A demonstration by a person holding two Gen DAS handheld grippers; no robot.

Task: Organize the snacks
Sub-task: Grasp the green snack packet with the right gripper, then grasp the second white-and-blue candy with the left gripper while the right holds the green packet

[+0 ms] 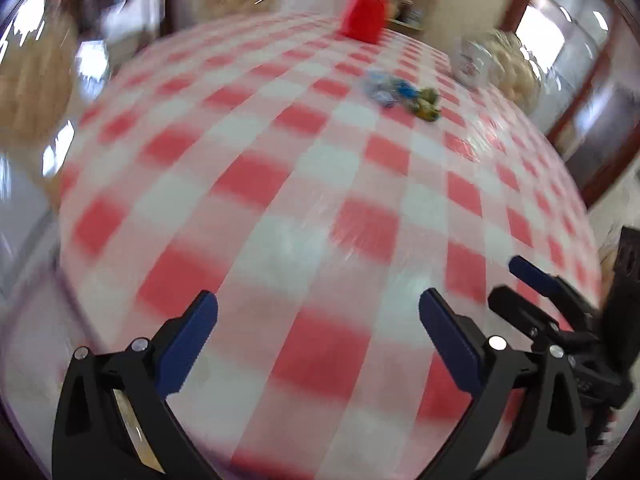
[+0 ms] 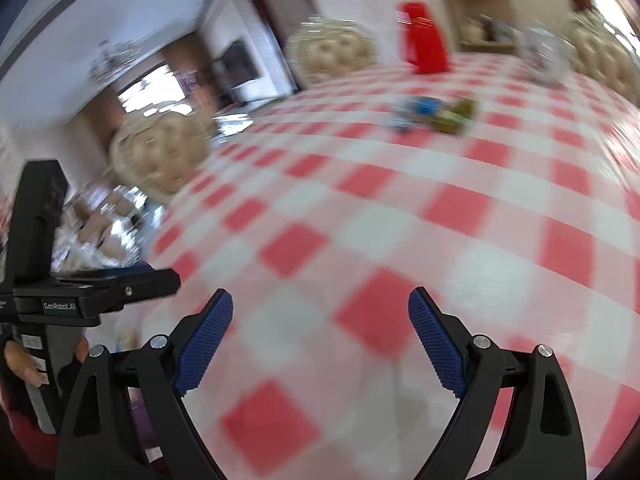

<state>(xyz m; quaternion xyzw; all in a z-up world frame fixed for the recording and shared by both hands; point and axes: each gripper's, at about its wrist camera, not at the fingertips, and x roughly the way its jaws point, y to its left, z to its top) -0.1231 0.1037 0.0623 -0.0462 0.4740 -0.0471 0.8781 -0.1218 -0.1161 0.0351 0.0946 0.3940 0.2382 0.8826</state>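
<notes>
Clearly both tools gape, empty: left tool [image 1: 318, 320] and right tool [image 2: 320, 320] hover low over the checked counter [image 1: 280, 184]. Small snack packets [image 1: 400, 92] lie well ahead, strung crosswise, slightly right of each tool.

Both grippers are black with blue ribbed pads [image 2: 206, 344] and silver screws [image 1: 497, 343]. The left gripper [image 2: 92, 292] reads "GenRobot.AI" in white.

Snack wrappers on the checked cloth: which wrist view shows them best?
The left wrist view: the snack wrappers are less smeared, so blue and green pieces separate. The right wrist view shows the same snack wrappers streaked sideways by blur.
</notes>
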